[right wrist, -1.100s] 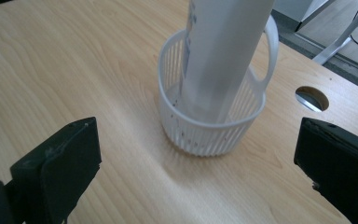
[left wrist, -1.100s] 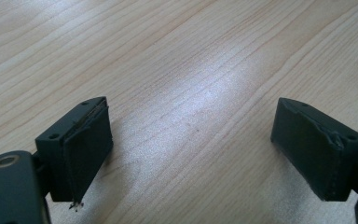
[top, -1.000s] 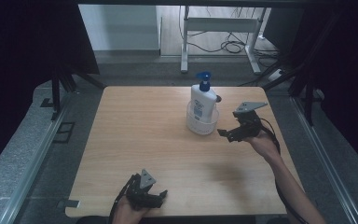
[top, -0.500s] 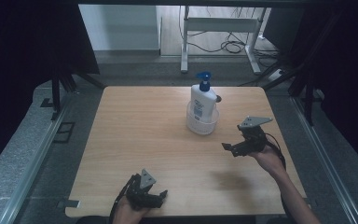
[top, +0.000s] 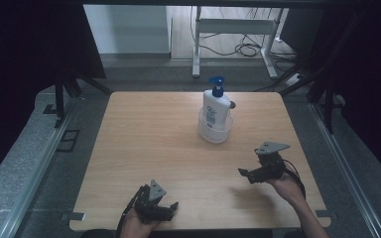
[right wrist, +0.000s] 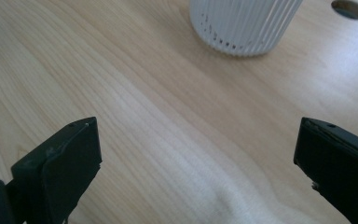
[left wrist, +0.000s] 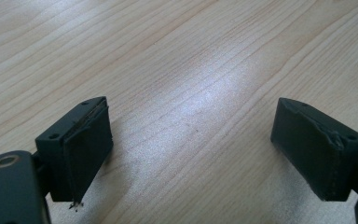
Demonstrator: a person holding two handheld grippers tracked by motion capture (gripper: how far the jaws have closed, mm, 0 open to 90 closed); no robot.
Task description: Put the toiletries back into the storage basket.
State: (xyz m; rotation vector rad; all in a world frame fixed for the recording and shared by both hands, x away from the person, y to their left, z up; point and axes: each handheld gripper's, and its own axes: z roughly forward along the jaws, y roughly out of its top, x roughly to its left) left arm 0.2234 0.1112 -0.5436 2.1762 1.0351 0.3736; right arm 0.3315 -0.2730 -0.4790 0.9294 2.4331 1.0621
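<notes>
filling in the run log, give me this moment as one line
left gripper: open, empty, near table edge | right gripper: open, empty, short of basket | pump bottle: upright in white basket | table: wood

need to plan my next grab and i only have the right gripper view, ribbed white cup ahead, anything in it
Observer: Yes, a white pump bottle with a blue pump stands upright in the white cup.
Operator: where's my other gripper
Observer: The left gripper sits near the table's front edge, far from the cup.
Operator: is it holding anything
Observer: No. The left gripper view shows its jaws wide apart over bare wood.
</notes>
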